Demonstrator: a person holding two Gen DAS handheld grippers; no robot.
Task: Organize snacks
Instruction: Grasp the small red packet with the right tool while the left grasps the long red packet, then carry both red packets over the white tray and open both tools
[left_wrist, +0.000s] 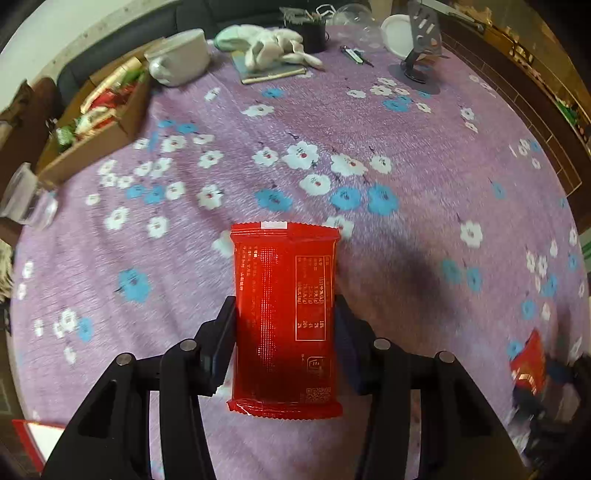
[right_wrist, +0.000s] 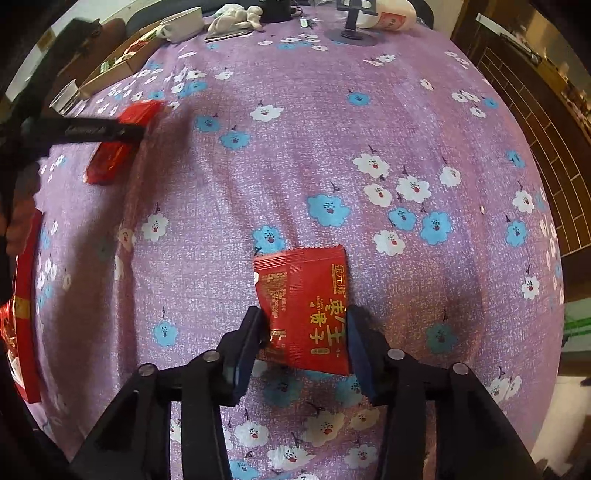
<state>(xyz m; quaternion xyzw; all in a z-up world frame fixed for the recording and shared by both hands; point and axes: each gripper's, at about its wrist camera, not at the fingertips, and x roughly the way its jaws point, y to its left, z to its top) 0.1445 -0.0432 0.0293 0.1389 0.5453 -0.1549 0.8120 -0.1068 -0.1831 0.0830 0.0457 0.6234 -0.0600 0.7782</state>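
Two handheld grippers reach forward over a round table covered with a purple floral tablecloth (left_wrist: 406, 122). The left gripper (left_wrist: 284, 321) is held level above the cloth. Its two fingers are closed narrowly on the long sides of a red snack packet (left_wrist: 284, 317), whose printed back faces up, with one crimped end pointing away and the other toward the camera.

The right gripper (right_wrist: 306, 328) sits low over the near middle of the table. Its fingers are pressed against both sides of a second red packet with gold lettering (right_wrist: 306, 306), which is slightly tilted.

Broad bare cloth lies ahead of both grippers. At the far left edge sits a cardboard box (left_wrist: 92, 144) holding more snacks, with a white bowl (left_wrist: 181, 55) just beyond it. A soft toy rabbit (left_wrist: 269, 46) and a grey stand (left_wrist: 421, 48) occupy the far edge.
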